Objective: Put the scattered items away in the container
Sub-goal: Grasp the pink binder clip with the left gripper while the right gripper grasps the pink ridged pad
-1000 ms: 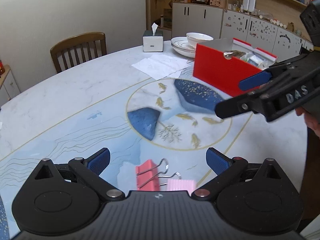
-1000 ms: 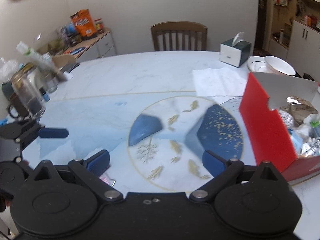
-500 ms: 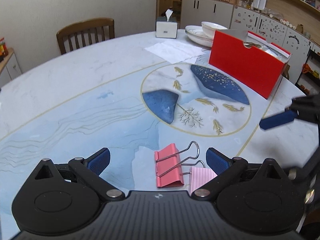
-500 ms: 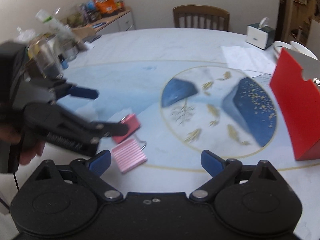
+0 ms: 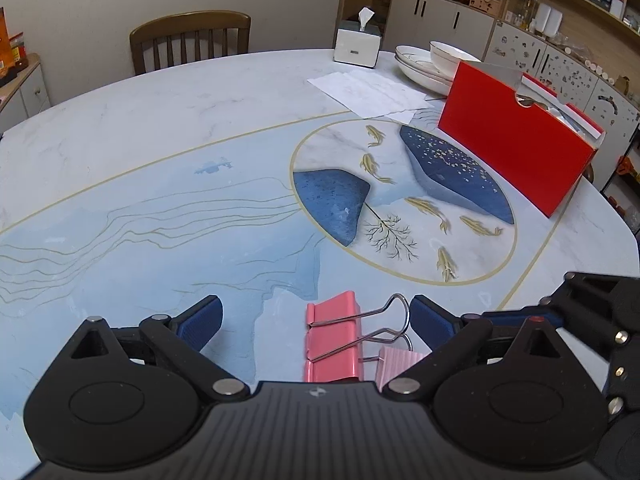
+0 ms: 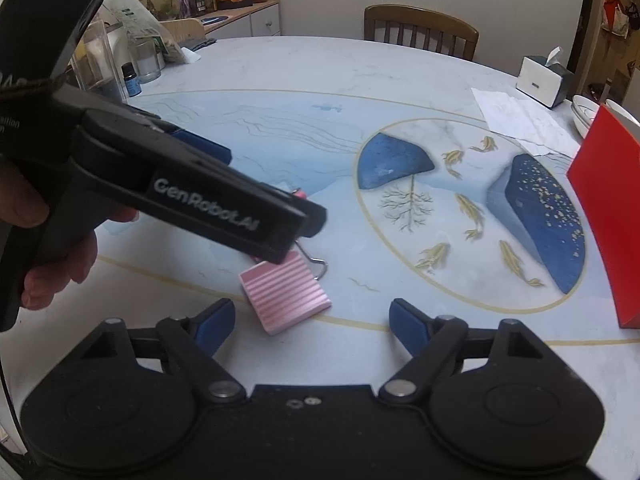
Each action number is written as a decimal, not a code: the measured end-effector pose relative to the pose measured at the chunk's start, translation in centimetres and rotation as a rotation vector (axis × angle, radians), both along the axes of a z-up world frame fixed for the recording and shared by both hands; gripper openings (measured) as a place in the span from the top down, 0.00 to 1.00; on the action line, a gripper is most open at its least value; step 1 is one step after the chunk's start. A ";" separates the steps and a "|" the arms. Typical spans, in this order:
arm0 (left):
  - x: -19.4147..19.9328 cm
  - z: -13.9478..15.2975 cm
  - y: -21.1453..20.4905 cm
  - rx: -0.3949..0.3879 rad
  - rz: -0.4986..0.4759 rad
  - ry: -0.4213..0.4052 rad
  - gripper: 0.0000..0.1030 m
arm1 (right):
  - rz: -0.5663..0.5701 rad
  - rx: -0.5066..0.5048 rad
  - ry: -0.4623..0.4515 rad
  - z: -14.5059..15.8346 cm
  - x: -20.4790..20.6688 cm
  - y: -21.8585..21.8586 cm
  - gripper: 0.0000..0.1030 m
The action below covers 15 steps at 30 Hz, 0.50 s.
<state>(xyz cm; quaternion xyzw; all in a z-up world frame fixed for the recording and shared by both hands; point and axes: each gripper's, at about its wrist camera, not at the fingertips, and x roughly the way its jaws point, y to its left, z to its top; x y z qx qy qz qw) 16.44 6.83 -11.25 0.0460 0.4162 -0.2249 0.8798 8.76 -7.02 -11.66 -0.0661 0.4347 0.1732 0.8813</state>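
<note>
While most of the clutter already sits in the container, two small things are left on the counter point(image 5: 168, 128), a broad oval marble top with a blue painted medallion at its centre. At its far right edge stands the red box point(image 5: 516, 152), open at the top and already partly filled, with stacked white bowls point(image 5: 436, 60), a sheet of paper point(image 5: 372, 92) and a tissue box point(image 5: 356, 46) behind it toward the far edge. Both grippers hang over the near edge, well apart from the box. The left gripper point(image 5: 316, 320) points down at the pink binder clip point(image 5: 332, 340), which lies between its fingers without either blue pad touching it; those fingers stand wide. The right gripper point(image 6: 312, 320) is closing, its fingers still wide, and the ribbed pink block point(image 6: 286, 296) lies on the counter just ahead of them and toward the left pad, not yet between the pads and not touched. In the right wrist view the left gripper's body covers most of the clip, so only a wire loop shows beside the block; the two items lie just beside each other, and whether they touch I cannot tell. The step in hand looks like the approach for a double pick, one item per gripper. Next, each gripper would need to sink to the counter, straddle its own item squarely and close without nudging the neighbour, the two tools being crowded here; then comes the carry across to the red box at the far right edge.
</note>
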 end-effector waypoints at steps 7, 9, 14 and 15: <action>0.0 -0.4 -0.4 0.006 -0.005 0.018 0.09 | 0.028 -0.012 0.007 -0.5 0.3 0.8 0.31; 0.0 -0.4 -0.5 0.006 -0.007 0.022 0.13 | 0.029 -0.010 0.002 -0.5 0.2 0.8 0.32; 0.1 -0.7 -0.8 0.011 -0.012 0.037 0.29 | 0.038 -0.019 -0.013 -0.4 0.1 0.9 0.47; 0.1 -0.8 -0.9 0.012 -0.013 0.041 0.31 | 0.037 -0.016 -0.014 -0.4 0.2 0.9 0.50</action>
